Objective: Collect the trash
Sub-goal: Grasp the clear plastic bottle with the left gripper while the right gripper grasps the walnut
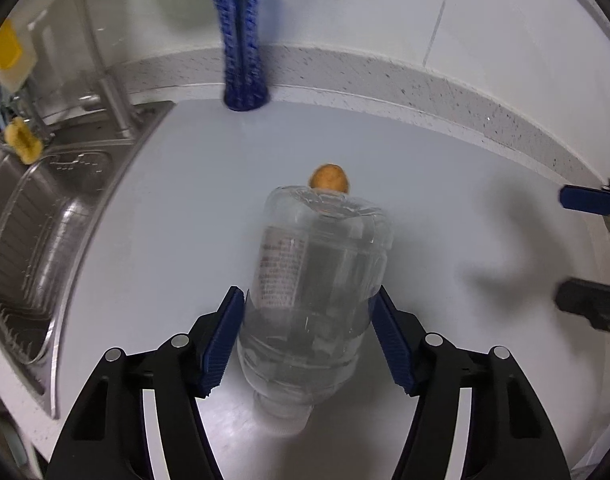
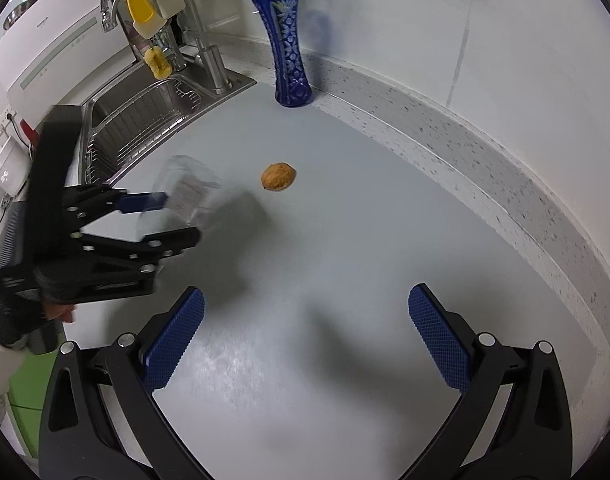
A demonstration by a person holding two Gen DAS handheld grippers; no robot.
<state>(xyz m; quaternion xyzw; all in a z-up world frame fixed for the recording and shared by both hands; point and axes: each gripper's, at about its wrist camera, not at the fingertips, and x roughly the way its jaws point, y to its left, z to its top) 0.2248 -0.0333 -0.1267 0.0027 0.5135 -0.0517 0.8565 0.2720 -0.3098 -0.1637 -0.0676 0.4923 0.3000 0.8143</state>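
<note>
A clear plastic bottle (image 1: 317, 280) sits between the blue pads of my left gripper (image 1: 308, 294), cap end toward the camera, and both pads touch its sides. In the right wrist view the bottle (image 2: 189, 190) looks blurred between the left gripper's (image 2: 177, 218) fingers. A brown walnut (image 1: 329, 178) lies on the grey counter just beyond the bottle. My right gripper (image 2: 307, 292) stands open over bare counter with nothing between its pads; the walnut (image 2: 279, 177) lies ahead of it. In the left wrist view the right gripper (image 1: 577, 252) shows at the right edge.
A tall blue glass vase (image 2: 291, 60) stands at the back against the speckled backsplash ledge (image 2: 465, 128). A steel sink (image 2: 145, 120) with faucet (image 2: 201, 32) and a yellow sponge (image 2: 159, 62) lies to the left. A hand (image 2: 57, 314) in a dark glove holds the left gripper.
</note>
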